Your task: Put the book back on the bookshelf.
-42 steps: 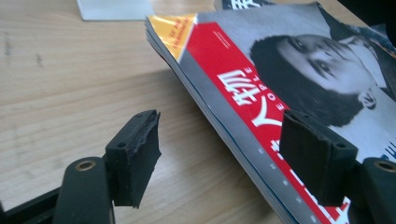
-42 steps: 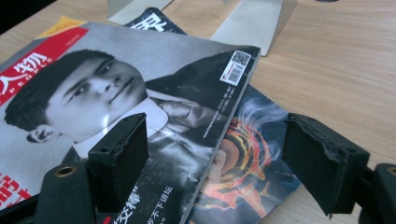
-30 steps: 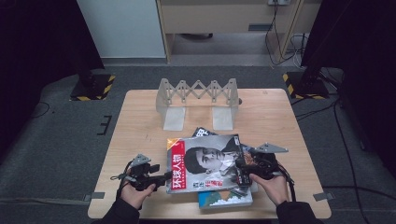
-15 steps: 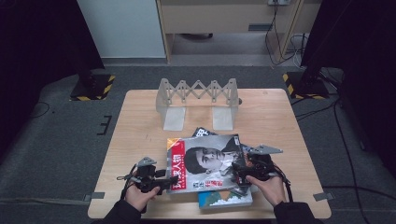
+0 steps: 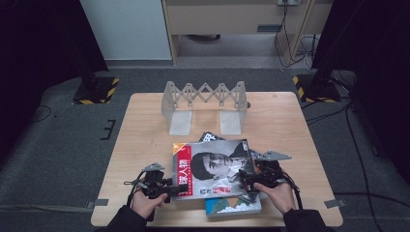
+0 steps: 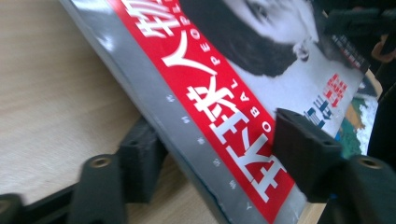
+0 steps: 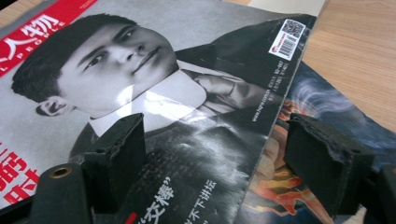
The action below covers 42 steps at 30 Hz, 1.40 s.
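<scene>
Here a glossy magazine with a black-and-white portrait cover and a red title strip (image 5: pixel 212 169) lies on top of a small heap of other magazines at the near middle of the pale wooden desk (image 5: pixel 145 125).

The left gripper (image 5: pixel 170 188) is at the magazine's near left corner, by the spine. In the left gripper view one black jaw sits under the grey spine edge and the other stands over the red strip, so the corner of the magazine (image 6: pixel 219 107) is between them. These jaws have just been closing, though a little gap shows at the upper one, and I cannot tell for sure that they pinch the cover yet.

The right gripper (image 5: pixel 247 182) is at the magazine's right side. In the right gripper view its jaws stand spread: the left one rests over the dark lower part of the cover (image 7: pixel 154 84), the right one over a colourful magazine with orange and blue artwork (image 7: pixel 299 163) that lies beneath. The cover's free edge runs between the two jaws and neither presses on it.

A blue-and-white book or magazine (image 5: pixel 232 205) sticks out from under the heap toward the near edge. At the far side of the desk stands a grey folding rack with a scissor-lattice back and two flat feet (image 5: pixel 205 104), well apart from the heap.
</scene>
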Each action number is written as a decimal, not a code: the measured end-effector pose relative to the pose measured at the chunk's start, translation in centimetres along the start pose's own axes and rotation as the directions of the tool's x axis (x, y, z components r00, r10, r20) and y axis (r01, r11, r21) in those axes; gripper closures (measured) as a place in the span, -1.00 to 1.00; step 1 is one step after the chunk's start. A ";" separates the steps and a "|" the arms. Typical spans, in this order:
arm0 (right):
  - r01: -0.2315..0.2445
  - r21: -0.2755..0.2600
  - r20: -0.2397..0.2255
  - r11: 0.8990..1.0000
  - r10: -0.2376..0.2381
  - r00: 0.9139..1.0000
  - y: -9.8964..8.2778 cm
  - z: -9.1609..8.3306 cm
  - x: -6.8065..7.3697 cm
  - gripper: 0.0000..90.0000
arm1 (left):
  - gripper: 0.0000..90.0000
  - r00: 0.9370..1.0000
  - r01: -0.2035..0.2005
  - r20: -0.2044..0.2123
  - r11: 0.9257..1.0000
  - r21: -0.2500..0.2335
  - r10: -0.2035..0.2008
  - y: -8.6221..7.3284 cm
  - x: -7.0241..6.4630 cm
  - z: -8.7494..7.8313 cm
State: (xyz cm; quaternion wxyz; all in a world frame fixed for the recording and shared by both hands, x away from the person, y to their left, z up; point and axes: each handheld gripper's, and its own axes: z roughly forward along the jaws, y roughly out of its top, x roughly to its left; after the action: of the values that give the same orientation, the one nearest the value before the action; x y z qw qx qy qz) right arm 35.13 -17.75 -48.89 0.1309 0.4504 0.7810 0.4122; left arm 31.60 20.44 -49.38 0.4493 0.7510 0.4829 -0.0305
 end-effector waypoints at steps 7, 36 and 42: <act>0.001 -0.004 -0.003 1.000 -0.001 1.000 -0.1 0.0 0.1 -0.57 | -0.11 0.999 0.010 0.035 0.996 -0.086 -0.007 0.5 -0.3 -0.7; -0.014 -0.019 -0.029 1.000 0.013 0.999 -0.2 0.1 0.0 -0.63 | 0.08 0.997 -0.005 0.074 0.994 -0.107 0.013 3.2 -0.2 1.7; -0.018 -0.018 -0.035 1.000 0.018 0.999 -0.2 0.0 -0.1 -0.63 | 0.26 0.998 0.021 0.062 0.997 -0.070 -0.017 3.6 -0.3 1.9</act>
State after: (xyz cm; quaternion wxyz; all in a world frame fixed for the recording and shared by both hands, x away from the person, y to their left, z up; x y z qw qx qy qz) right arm 35.08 -17.83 -49.08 0.1176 0.4490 0.7754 0.4282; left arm 34.90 18.48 -48.04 0.4899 0.7287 0.4769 -0.0406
